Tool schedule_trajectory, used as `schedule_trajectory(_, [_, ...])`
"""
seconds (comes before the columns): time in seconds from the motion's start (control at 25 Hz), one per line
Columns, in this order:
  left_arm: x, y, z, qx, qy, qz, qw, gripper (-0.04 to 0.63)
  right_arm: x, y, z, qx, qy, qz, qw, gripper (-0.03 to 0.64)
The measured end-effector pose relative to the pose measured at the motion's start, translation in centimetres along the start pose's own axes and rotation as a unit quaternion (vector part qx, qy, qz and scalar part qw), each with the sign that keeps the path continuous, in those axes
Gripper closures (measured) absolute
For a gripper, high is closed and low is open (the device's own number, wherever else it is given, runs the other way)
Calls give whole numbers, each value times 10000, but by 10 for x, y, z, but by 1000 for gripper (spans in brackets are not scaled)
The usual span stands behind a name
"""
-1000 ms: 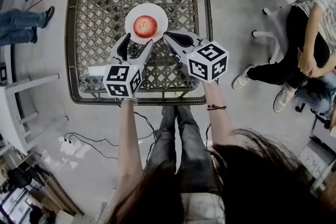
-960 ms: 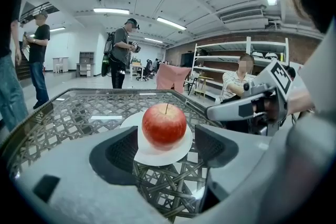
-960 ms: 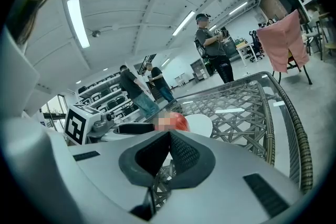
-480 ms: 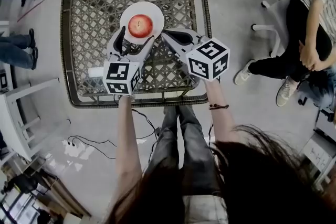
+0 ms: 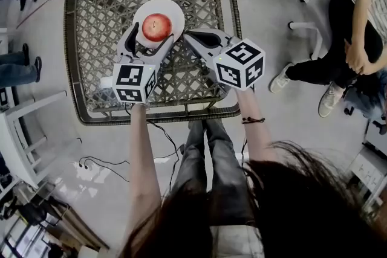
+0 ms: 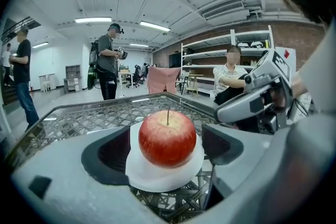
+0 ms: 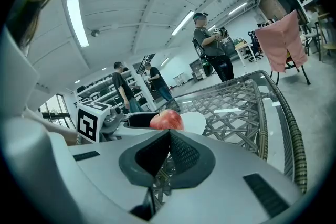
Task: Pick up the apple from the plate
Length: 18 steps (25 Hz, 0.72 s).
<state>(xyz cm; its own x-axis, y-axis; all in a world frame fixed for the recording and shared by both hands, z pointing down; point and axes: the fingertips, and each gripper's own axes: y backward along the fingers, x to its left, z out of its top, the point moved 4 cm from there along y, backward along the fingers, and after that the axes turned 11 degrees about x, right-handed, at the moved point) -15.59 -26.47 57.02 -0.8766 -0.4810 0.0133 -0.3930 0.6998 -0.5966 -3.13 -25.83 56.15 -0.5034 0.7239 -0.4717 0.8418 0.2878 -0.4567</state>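
From above, the head view takes in the whole square bench of woven wicker under glass (image 5: 91,9), with its raised rim on all four sides. It also shows a seated person (image 5: 357,39) off the bench's right side and trouser legs and shoes (image 5: 18,63) at the picture's left edge.

The left gripper view gives what that one cannot. The round red apple (image 6: 167,138) stands stem-up on the small white round plate (image 6: 157,178), squarely between the two dark pads of the left claw (image 5: 150,36). A gap shows on each side of the fruit. This claw's jaws are opening and stand wide, touching neither apple nor plate.

The right gripper view shows the right claw (image 7: 169,152) with its ridged pads pressed together and nothing between them. Beyond its tip are the apple and the left gripper's marker cube (image 7: 88,120).

By count there are one apple, one plate, one bench, two claws and two marker cubes. The left gripper view adds two standing people at left and one seated at right.

The plate lies in the bench's far half, about mid-width and well inside the rim, with bare weave all round it. The right claw's tip is just beside the plate's near right edge, apart from the left claw.
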Motion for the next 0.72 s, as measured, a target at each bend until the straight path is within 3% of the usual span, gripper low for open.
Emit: schedule_trajectory(0.72, [-2,-19,3,194,-502,-208,9983,176,-6,2,-1,-83,-55,-67,9999,607])
